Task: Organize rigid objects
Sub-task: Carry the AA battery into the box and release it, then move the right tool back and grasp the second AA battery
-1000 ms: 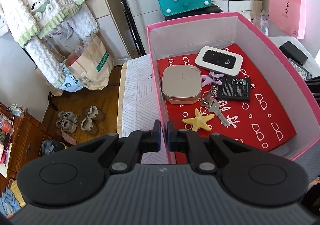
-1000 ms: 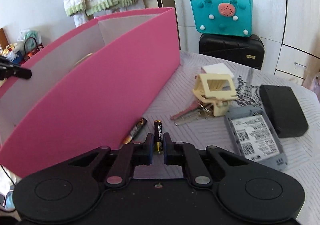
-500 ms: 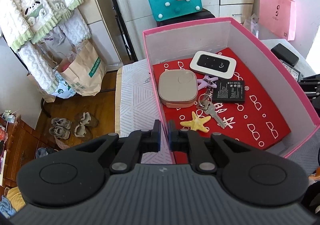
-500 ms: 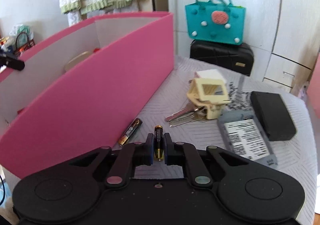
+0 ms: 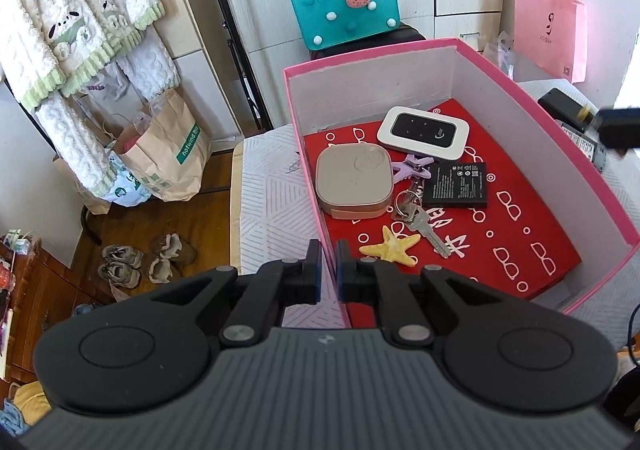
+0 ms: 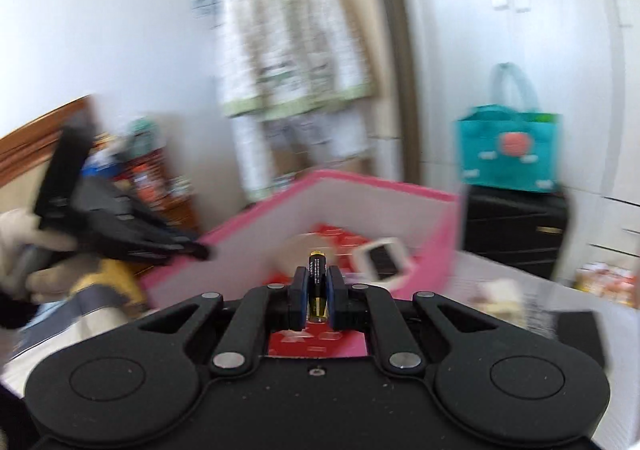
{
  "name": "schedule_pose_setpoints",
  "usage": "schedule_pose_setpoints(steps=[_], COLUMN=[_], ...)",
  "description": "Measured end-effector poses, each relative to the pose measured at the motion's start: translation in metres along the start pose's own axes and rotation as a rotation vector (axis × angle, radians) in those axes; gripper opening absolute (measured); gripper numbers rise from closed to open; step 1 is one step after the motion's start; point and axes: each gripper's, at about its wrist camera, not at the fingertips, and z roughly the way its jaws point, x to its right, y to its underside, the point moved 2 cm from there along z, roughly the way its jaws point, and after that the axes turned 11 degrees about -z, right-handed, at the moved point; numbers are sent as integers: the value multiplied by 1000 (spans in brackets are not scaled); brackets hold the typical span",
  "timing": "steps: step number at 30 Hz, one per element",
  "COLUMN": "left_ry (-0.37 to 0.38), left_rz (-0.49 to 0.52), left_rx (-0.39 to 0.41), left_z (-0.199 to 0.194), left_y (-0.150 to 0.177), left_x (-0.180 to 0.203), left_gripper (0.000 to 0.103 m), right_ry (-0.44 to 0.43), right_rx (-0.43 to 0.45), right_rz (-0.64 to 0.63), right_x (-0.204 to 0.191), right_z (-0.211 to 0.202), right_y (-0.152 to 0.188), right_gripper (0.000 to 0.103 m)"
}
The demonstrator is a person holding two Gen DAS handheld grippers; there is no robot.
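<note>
Towels [image 5: 76,50] are hung at the far left of the left wrist view, with paper bags [image 5: 168,154] and shoes [image 5: 144,262] on the wooden floor below them. Further right, the left gripper [image 5: 328,270] is angled downward, its fingers pinched on the near left wall of the pink box [image 5: 576,154]; the thin wall is clamped between the pads. The box is set on a patterned cloth [image 5: 268,210] and is lined in red. Inside, from left to right, are seen a beige square case [image 5: 352,186], a yellow starfish [image 5: 394,246], keys [image 5: 420,218] on a ring with a purple clip [image 5: 412,166], a white router [image 5: 423,133] toward the far wall, and a flat black battery pack [image 5: 456,186]. A teal bag [image 5: 344,6] is seen behind the box, and a pink bag [image 5: 548,30] at the right.

The right wrist view is blurred. At its left, the left gripper is seen held in a gloved hand [image 6: 24,250] at the box wall. In the middle, the right gripper [image 6: 317,290] is held above the near edge of the box, pointing across it and tilted slightly down. Its fingers are closed on a battery [image 6: 317,282], which lies along them with its gold tip forward, raised off the table and over the red lining.
</note>
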Motion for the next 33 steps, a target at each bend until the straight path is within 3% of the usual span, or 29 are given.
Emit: schedule_pose_setpoints(steps=[5,11,25,28,33], left_ry=[-3,28,20,13,-8], left_rz=[-8,-51,-89,-103,-69], left_rx=[26,15,22,22,36], left_z=[-1,-2,-3,-3,-3], left_y=[4,2,2,2,2], left_x=[1,-5,-7,-6,-2], left_gripper=[7,6,7,7,7], right_ry=[-128,-141,43,64,119], right_rx=[-138,-277,-59,-56,-141], right_rz=[-53,-39,104,228,414], right_x=[-3,3,44,67,93], right_z=[53,99,21,12,24], right_y=[-11,-4,9,30,78], right_gripper=[11,13,20,25,28])
